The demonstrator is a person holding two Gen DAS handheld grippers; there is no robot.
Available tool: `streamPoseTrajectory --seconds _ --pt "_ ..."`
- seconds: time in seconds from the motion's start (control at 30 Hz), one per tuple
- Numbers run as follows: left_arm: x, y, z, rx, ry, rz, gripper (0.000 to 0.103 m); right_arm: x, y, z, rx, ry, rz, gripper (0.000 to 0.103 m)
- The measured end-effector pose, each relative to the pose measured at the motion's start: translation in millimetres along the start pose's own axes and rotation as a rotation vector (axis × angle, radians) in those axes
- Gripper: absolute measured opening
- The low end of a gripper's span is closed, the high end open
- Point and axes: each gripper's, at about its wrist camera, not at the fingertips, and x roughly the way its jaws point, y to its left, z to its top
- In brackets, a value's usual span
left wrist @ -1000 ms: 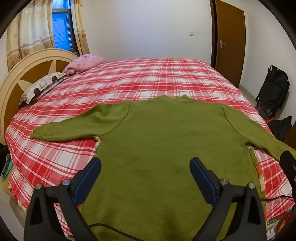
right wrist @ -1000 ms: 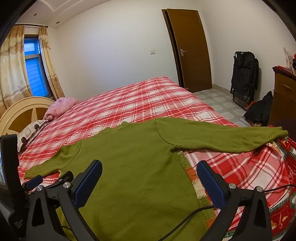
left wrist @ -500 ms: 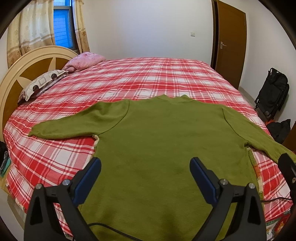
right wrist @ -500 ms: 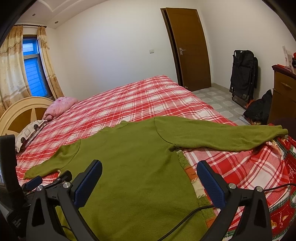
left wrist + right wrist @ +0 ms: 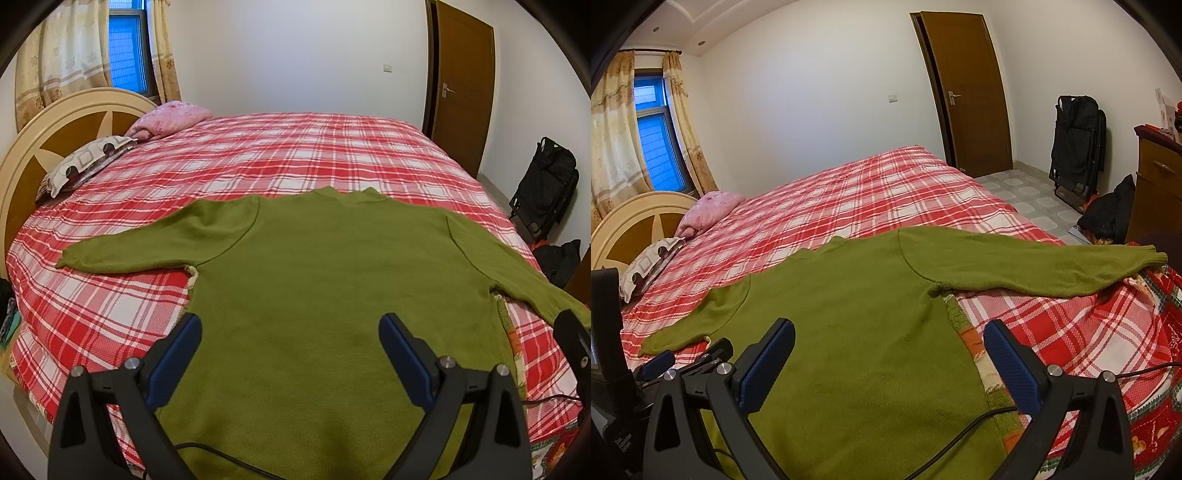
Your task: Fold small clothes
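Green sweater (image 5: 325,295) flat on plaid bed (image 5: 280,155)

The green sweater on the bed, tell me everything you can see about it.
The green sweater is olive, knit-looking and long-sleeved, and lies flat and unfolded on the red plaid bedspread. Both sleeves are spread outward, collar toward the far side. A patterned knit edge peeks out along its right side. Neither pair of tongs holds it.

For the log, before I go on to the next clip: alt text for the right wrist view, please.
A green sweater lies flat on a red plaid bed, both sleeves spread out. The open right gripper hovers over its lower half, holding nothing. Behind are a brown door and a pink pillow.
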Motion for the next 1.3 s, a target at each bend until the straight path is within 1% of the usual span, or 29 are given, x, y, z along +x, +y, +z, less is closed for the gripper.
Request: streamPoseTrajectory --seconds 0.73,1.3 --pt "11 -2 -4 0.005 0.028 0.010 0.099 15 -4 -4 0.019 0.045 -0.002 0.102" --pt "17 -8 -4 0.025 0.043 0.014 0.099 23 -16 0 0.039 0.060 0.001 0.102"
